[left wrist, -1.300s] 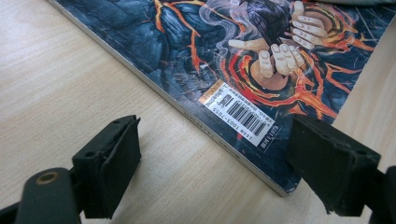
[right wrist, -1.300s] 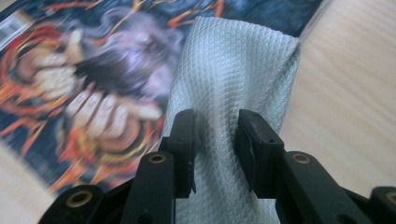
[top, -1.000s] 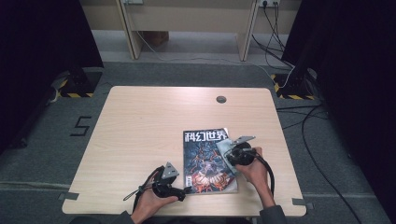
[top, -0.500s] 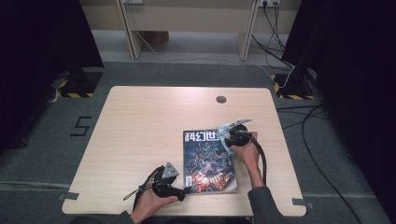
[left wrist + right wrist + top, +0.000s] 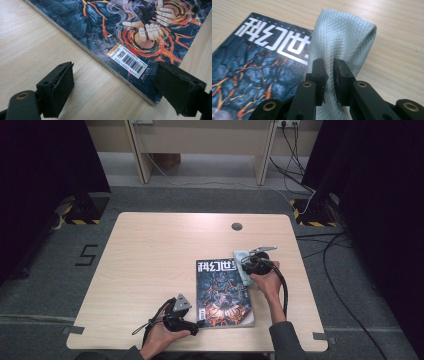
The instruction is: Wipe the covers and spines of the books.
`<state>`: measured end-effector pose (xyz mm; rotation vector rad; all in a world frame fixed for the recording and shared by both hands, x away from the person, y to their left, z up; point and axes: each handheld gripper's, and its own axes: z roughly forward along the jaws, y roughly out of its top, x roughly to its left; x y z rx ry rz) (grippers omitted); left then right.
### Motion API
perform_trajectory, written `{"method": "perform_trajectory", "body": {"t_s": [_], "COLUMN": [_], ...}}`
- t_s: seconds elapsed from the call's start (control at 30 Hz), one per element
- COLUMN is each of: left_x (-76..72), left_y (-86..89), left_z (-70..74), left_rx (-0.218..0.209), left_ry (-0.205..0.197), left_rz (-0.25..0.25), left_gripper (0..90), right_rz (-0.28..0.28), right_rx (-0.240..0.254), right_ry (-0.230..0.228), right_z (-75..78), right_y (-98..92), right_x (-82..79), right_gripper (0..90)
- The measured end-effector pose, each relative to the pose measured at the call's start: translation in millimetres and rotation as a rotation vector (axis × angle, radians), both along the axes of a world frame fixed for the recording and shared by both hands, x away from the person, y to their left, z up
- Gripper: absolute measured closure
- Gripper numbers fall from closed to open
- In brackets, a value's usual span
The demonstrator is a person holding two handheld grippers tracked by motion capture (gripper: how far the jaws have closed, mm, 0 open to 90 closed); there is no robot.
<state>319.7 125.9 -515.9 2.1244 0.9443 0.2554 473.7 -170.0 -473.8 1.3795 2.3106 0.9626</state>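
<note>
Wooden tabletop (image 5: 150,250) carries a magazine (image 5: 220,295) near its front edge, right of centre; right claw (image 5: 329,75), jaws just closing, pinches a pale cloth (image 5: 339,40) over the magazine's top right corner; left claw (image 5: 115,90) spread, astride its lower left corner.

Left gripper (image 5: 196,319) low, jaws wide apart; right gripper (image 5: 329,72) jaws just closing, now pinched tight

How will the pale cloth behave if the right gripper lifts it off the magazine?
The cloth probably hangs limp: it already folds above the right gripper, whose jaws have just been closing on it. It looks light, and its woven texture should resist slipping.
</note>
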Motion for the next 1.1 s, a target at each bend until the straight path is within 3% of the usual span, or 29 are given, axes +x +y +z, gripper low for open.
{"method": "perform_trajectory", "body": {"t_s": [0.3, 0.4, 0.5, 0.67, 0.93, 1.1], "left_x": [-0.3, -0.2, 0.0, 0.7, 1.3, 2.6], "left_y": [0.1, 0.1, -0.1, 0.0, 0.1, 1.3], "left_z": [-0.1, -0.1, 0.0, 0.3, 0.5, 1.0], "left_rx": [-0.001, 0.000, 0.000, 0.004, 0.007, 0.011], "left_ry": [-0.001, -0.001, 0.000, 0.002, 0.003, 0.008], "left_rz": [0.002, 0.001, 0.001, -0.001, -0.004, -0.006], "left_gripper": [14.9, 14.8, 14.7, 14.3, 14.1, 14.1], "right_rz": [0.030, 0.027, 0.025, 0.002, -0.034, -0.089], "right_rx": [0.043, 0.049, 0.055, 0.021, -0.011, -0.038], "right_ry": [-0.076, -0.126, -0.126, -0.117, -0.105, -0.077], "right_z": [19.0, 22.7, 21.1, 22.8, 19.8, 13.7], "right_y": [-13.2, -25.4, -31.4, -51.3, -75.5, -91.8], "right_x": [-21.2, -39.6, -48.0, -65.7, -77.6, -82.3], "right_gripper": [80.1, 80.0, 80.0, 80.0, 79.9, 79.7]}}
